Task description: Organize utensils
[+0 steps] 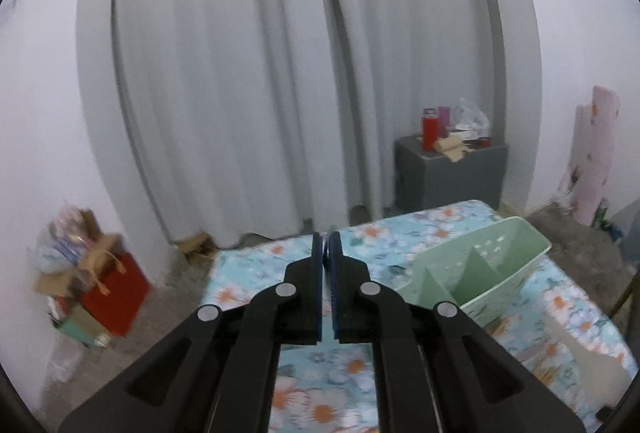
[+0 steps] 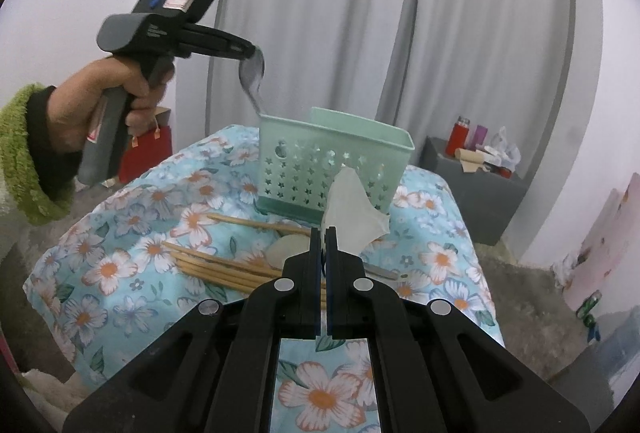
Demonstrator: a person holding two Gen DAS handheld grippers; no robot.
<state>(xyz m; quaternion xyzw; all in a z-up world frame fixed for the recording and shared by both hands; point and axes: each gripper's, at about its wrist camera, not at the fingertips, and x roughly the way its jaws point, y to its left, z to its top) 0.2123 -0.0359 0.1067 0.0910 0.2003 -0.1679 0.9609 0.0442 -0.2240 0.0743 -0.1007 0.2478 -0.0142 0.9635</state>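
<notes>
A mint green utensil basket [image 2: 334, 161] with star holes stands at the far side of the flowered table [image 2: 120, 265]; it also shows in the left wrist view [image 1: 480, 269]. My left gripper [image 2: 252, 51] is shut on a metal spoon [image 2: 253, 79], bowl end in the jaws, handle hanging down over the basket's left rim. In its own view the left gripper [image 1: 327, 239] shows only a sliver of metal between the pads. My right gripper [image 2: 323, 233] is shut on a translucent white plastic spoon [image 2: 352, 209], held above the table in front of the basket. Several wooden chopsticks [image 2: 224, 267] lie on the cloth.
Another pale spoon [image 2: 286, 251] lies among the chopsticks. A grey cabinet [image 2: 476, 189] with bottles stands at the back right by the curtains. A red bag [image 1: 116, 293] and boxes sit on the floor at the left.
</notes>
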